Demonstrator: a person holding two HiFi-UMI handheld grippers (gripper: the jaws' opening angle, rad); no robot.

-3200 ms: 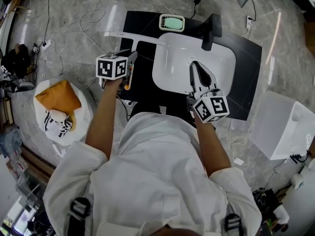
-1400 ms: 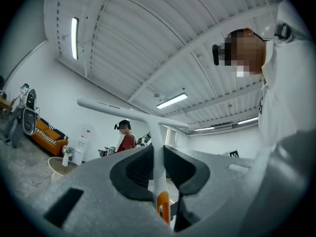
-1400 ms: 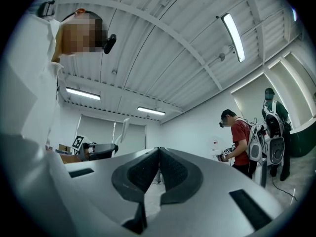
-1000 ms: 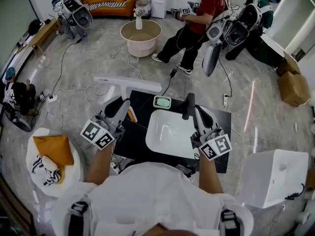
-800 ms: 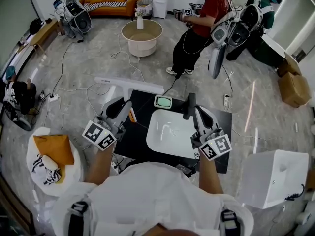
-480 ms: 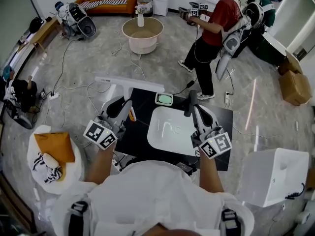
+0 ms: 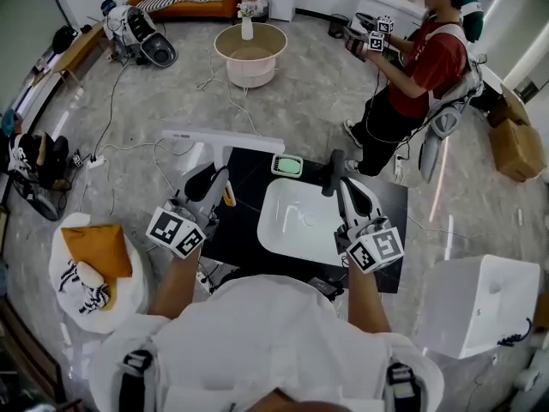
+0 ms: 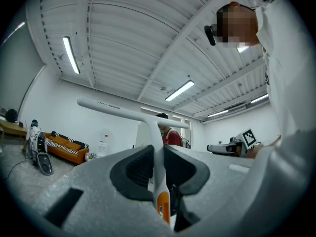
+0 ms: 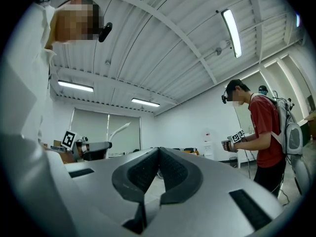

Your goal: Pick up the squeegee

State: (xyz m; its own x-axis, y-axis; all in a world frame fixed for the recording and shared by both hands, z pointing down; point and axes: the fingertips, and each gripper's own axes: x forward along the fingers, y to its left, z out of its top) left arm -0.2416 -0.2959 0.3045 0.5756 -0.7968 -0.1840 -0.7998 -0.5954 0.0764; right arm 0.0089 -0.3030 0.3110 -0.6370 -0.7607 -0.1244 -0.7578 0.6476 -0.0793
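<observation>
The squeegee (image 7: 225, 139) is white, with a long blade bar and a thin handle ending in orange. My left gripper (image 7: 214, 184) is shut on that handle and holds it off the black mat (image 7: 244, 230), blade bar farthest from me. In the left gripper view the handle (image 8: 157, 154) stands pinched between the two dark pads, and the blade bar (image 8: 123, 112) crosses above them. My right gripper (image 7: 340, 183) hovers over the white basin (image 7: 300, 221). In the right gripper view its pads (image 9: 143, 169) meet with nothing between them.
On the mat's far edge are a green dish (image 7: 287, 166) and a black faucet (image 7: 329, 172). A white box (image 7: 480, 303) stands at the right, and a stool with orange cloth (image 7: 99, 251) at the left. A person in red (image 7: 425, 67) stands beyond; cables cross the floor.
Since the earliest frame the squeegee has come up off the mat in my left gripper. Over the last second both grippers barely move, and the person in red walks to the right.
</observation>
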